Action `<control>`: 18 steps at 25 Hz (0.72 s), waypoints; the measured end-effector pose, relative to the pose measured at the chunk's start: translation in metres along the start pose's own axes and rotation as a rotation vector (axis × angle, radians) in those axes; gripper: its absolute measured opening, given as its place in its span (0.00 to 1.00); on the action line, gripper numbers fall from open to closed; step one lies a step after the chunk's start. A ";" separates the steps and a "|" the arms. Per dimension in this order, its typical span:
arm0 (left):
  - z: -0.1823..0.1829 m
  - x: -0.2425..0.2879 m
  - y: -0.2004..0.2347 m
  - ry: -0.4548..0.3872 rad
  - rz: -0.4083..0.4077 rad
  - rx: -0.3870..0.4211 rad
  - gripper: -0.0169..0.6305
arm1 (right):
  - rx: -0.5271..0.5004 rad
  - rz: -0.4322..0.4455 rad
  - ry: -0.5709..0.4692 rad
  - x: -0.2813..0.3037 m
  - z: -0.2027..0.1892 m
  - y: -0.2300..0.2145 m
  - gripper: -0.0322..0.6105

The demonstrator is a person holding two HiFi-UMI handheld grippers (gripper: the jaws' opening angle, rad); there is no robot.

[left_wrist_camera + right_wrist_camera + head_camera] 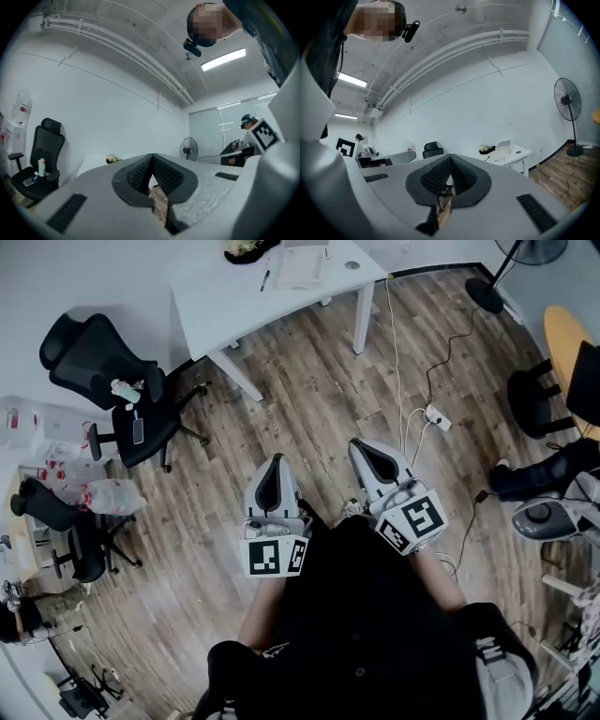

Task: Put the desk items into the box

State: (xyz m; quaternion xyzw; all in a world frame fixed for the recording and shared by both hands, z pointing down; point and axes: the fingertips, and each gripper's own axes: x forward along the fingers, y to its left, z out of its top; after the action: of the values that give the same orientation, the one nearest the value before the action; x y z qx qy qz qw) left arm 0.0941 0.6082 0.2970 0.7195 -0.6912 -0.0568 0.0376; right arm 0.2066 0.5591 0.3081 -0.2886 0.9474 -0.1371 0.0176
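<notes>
While closed, ribbed-pad left tool (274,461) above plank floor (319,399)

Cool, even white light fills the room. A ceiling strip light (223,59) glares in the left gripper view, and a second strip light (352,80) glows in the right gripper view. Shadows are soft, with a faint one under the counter (272,292). Fisheye distortion bows the floor (309,418) and the walls, and both gripper views fade to black corners. Close up, the left tongs (151,158) and right tongs (449,158) look slightly soft.
</notes>
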 end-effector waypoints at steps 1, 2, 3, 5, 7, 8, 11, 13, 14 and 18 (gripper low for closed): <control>-0.001 0.001 -0.001 -0.004 0.003 0.007 0.04 | 0.004 -0.001 0.001 0.000 -0.001 -0.001 0.05; 0.000 0.003 -0.002 -0.012 0.002 0.010 0.04 | 0.006 -0.004 0.003 0.001 -0.001 -0.003 0.05; 0.000 0.008 -0.002 -0.021 -0.001 0.010 0.04 | 0.006 -0.009 0.006 0.003 -0.001 -0.006 0.05; 0.002 0.018 0.000 -0.034 -0.013 0.004 0.04 | 0.002 -0.021 0.009 0.009 -0.001 -0.012 0.05; 0.001 0.028 0.001 -0.041 -0.028 0.003 0.04 | -0.003 -0.036 0.008 0.016 0.000 -0.020 0.05; 0.000 0.034 0.003 -0.039 -0.036 0.006 0.04 | -0.006 -0.046 0.010 0.020 0.000 -0.024 0.05; -0.004 0.054 0.015 -0.018 -0.071 -0.005 0.04 | -0.016 -0.072 0.027 0.039 0.000 -0.033 0.05; -0.005 0.069 0.026 -0.008 -0.089 -0.021 0.04 | -0.018 -0.083 0.032 0.051 0.001 -0.036 0.05; -0.005 0.077 0.032 -0.008 -0.095 -0.024 0.04 | -0.020 -0.091 0.033 0.059 0.003 -0.039 0.05; -0.001 0.120 0.056 -0.019 -0.126 -0.018 0.04 | -0.040 -0.131 0.043 0.098 0.010 -0.055 0.05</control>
State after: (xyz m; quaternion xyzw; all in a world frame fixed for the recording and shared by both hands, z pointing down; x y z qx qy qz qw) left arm 0.0435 0.4861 0.3017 0.7607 -0.6441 -0.0722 0.0337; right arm 0.1557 0.4587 0.3179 -0.3472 0.9292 -0.1252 -0.0175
